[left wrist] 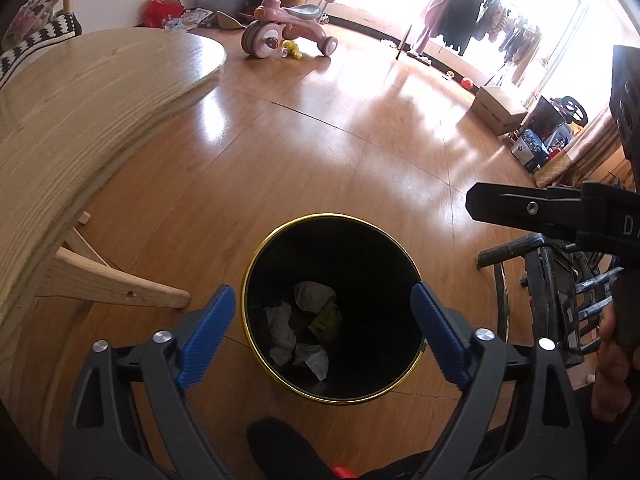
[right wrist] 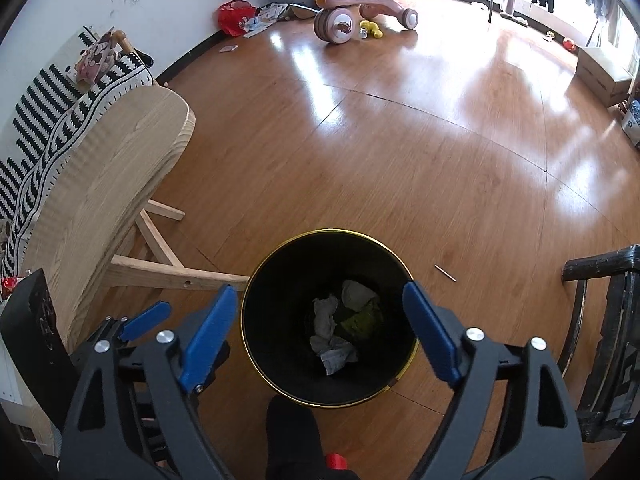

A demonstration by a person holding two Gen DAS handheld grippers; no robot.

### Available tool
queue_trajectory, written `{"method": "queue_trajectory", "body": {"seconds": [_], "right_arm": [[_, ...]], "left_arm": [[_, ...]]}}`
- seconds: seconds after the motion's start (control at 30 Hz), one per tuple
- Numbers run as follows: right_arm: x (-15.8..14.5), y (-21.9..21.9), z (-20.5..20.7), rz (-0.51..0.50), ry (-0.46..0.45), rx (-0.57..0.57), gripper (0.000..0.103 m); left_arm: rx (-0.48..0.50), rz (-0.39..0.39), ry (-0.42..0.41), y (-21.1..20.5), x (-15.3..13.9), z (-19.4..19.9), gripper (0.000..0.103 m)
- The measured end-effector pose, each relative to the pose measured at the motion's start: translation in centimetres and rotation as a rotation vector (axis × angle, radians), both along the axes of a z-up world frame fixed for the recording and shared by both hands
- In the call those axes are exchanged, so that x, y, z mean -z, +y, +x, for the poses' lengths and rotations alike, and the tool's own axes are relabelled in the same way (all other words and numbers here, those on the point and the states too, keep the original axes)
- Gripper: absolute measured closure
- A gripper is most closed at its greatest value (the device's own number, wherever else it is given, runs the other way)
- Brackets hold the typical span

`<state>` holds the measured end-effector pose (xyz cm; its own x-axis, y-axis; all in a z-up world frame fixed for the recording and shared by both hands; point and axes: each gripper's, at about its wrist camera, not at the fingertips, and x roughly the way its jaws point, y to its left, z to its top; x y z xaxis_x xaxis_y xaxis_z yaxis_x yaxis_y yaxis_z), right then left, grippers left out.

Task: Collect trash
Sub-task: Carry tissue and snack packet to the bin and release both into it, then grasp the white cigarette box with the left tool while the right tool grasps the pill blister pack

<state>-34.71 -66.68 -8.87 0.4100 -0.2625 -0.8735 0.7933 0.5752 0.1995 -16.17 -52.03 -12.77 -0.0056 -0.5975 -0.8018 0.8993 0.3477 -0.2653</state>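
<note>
While both grippers hover with jaws spread wide and empty, left gripper and right gripper frame the gold-rimmed trash bin directly below, crumpled paper inside.

The bin was black inside with a gold rim; the paper balls in it were white and one scrap was yellow-green; the gripper fingers were blue on black arms; the floor was shiny brown; the table was pale wood; the trike was pink; the cloth had black and white stripes.
</note>
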Motion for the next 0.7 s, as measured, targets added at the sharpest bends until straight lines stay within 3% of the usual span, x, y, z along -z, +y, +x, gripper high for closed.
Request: {"method": "queue_trajectory", "body": {"seconds": [0.33, 0.47, 0.7], "right_arm": [[-2.5, 1.9, 1.5, -0.071, -0.069, -0.025, 0.014], [-3.9, 4.1, 3.9, -0.088, -0.122, -0.084, 0.013], [-5.7, 11.2, 12.3, -0.056, -0.202, -0.295, 0.013]], "left_arm": [[-0.100, -0.045, -0.049, 4.9, -4.3, 3.4, 0.011], [-0.228, -0.073, -0.085, 10.2, -7.5, 7.3, 0.010], [-0.549, -0.103, -0.149, 24.1, -12.9, 15.3, 0.010]]}}
